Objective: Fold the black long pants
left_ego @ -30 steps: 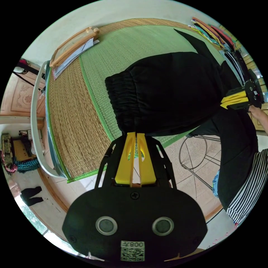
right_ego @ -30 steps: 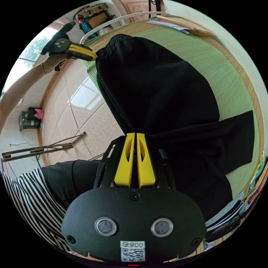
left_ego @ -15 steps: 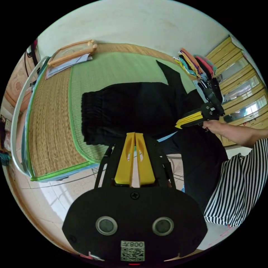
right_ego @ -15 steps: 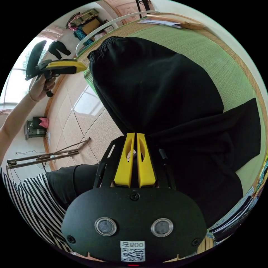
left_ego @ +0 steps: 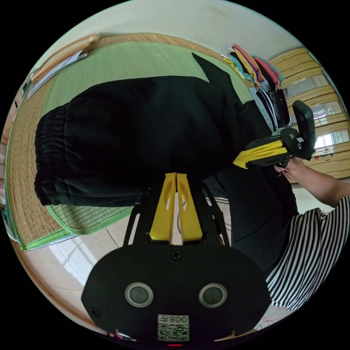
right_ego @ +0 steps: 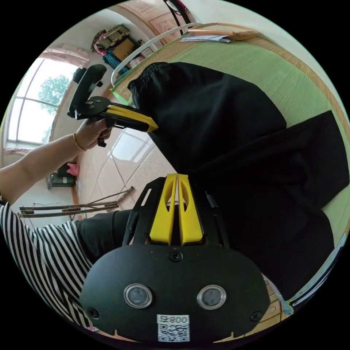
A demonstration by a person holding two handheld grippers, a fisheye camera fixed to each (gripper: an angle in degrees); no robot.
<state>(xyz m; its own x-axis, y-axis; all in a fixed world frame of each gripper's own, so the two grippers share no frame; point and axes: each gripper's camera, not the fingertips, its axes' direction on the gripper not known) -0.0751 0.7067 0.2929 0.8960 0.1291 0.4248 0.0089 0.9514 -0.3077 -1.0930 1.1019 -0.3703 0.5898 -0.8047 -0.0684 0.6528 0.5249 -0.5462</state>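
Note:
The black long pants (left_ego: pixel 146 127) lie on a green woven mat (left_ego: pixel 120 62), waistband (left_ego: pixel 47 153) to the left in the left gripper view, with one leg (left_ego: pixel 215 73) running to the far side. My left gripper (left_ego: pixel 177 175) is shut, and its tips touch the pants' near edge where it hangs over the mat's border. In the right gripper view, the left gripper (right_ego: pixel 155 127) meets that edge below the waistband (right_ego: pixel 146 71). My right gripper (right_ego: pixel 177 175) is shut on a gathered fold of the pants (right_ego: pixel 237 127). It is also seen as the right gripper (left_ego: pixel 235 164) further along the same edge.
A stack of folded coloured clothes (left_ego: pixel 255 69) sits at the mat's far corner by wooden cabinets (left_ego: pixel 313 84). A wooden frame with papers (right_ego: pixel 218 34) lies at the other end. The person's striped shirt (left_ego: pixel 310 255) is close by. Wooden sticks (right_ego: pixel 73 209) lie on the tiled floor.
The left gripper left the waistband corner, drew away shut, and now touches the pants' near edge closer to the middle. The right gripper kept its hold. Both cameras shifted.

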